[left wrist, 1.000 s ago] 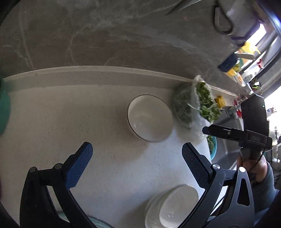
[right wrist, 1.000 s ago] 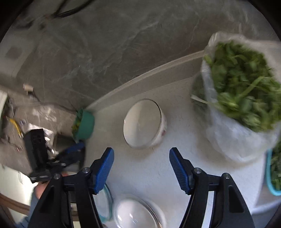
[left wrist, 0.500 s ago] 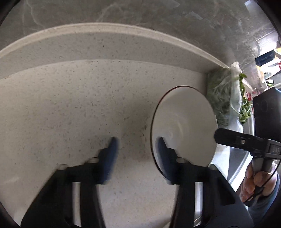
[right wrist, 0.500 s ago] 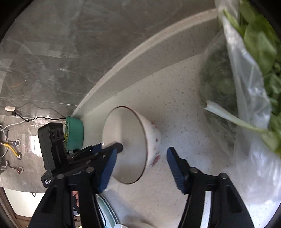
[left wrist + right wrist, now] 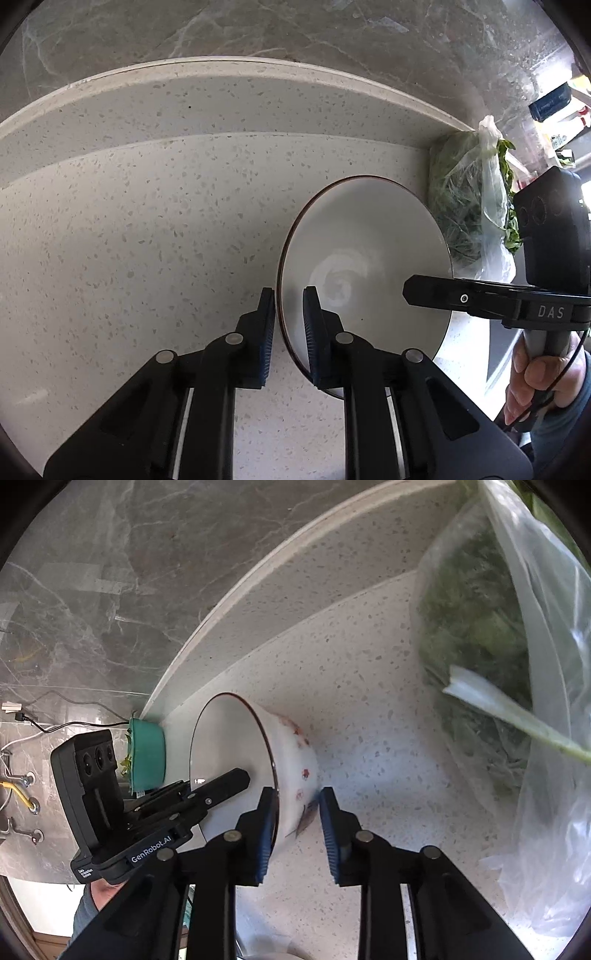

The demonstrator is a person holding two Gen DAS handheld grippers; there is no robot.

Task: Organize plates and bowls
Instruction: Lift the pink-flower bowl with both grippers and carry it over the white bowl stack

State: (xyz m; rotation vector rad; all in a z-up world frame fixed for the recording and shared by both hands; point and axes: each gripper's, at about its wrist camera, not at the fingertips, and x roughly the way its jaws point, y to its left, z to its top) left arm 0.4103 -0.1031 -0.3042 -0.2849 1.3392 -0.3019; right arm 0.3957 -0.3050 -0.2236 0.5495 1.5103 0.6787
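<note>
Glossy white round ceramic bowl (image 5: 365, 258), dark-rimmed with red floral decals, on a speckled stone worktop (image 5: 147, 240). Left claw (image 5: 289, 306) pinches its rim; right claw (image 5: 297, 805), lettered "DAS", is closing astride the opposite wall, outer pad not touching.

I looked across a pale speckled stone tabletop (image 5: 147, 236) that ended at a low raised ledge (image 5: 221, 99) of the same material. Behind the ledge rose a wall of dark grey marble-patterned tile (image 5: 295, 29) with white veins. In the right wrist view, the same wall (image 5: 110, 572) carried a thin black cable (image 5: 66, 725) and a few metal fittings (image 5: 33, 805). Bright daylight came in from the far right edge (image 5: 585, 192) of the left wrist view.
</note>
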